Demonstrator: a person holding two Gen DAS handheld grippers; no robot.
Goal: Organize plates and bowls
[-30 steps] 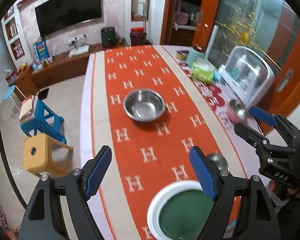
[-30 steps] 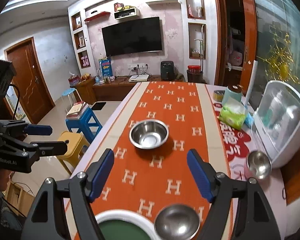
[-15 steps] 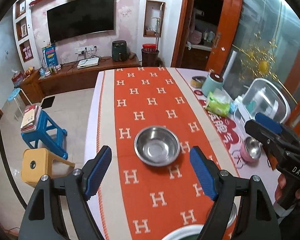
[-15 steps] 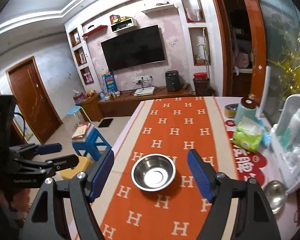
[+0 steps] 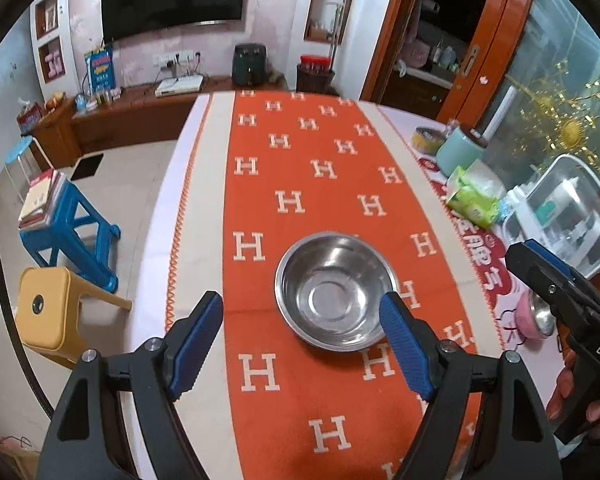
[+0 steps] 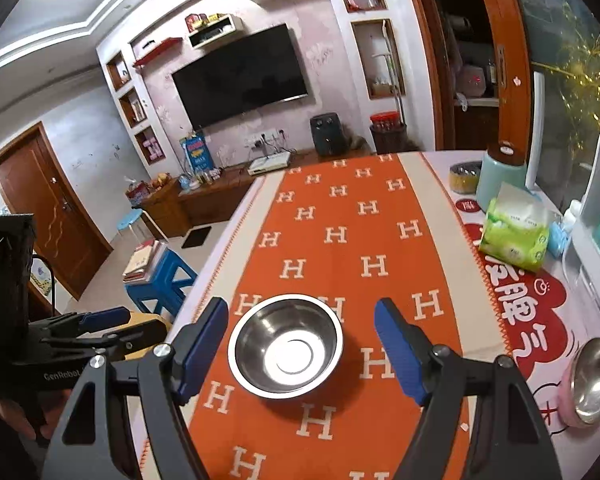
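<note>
A large steel bowl (image 5: 336, 290) (image 6: 286, 346) stands empty and upright on the orange runner (image 5: 300, 184) in the middle of the table. My left gripper (image 5: 302, 300) hovers open just short of it, the bowl nearer the right finger. My right gripper (image 6: 302, 308) is open too, and the bowl shows between its blue pads (image 6: 396, 344), untouched. A pink bowl with a steel bowl inside (image 5: 538, 316) (image 6: 592, 380) sits near the table's right edge. Each gripper shows in the other's view, the right gripper (image 5: 528, 256) at the right and the left gripper (image 6: 128, 322) at the left.
Along the table's right side stand a green tissue pack (image 5: 474, 200), a teal canister (image 5: 458, 152) and a white lidded appliance (image 5: 564, 216). On the floor off the left table edge are a blue stool (image 5: 72, 232) stacked with books and a yellow stool (image 5: 48, 312).
Both grippers moved forward over the table and down toward the steel bowl, which now looks larger and nearer. The green plate and small steel bowl at the near edge left view.
</note>
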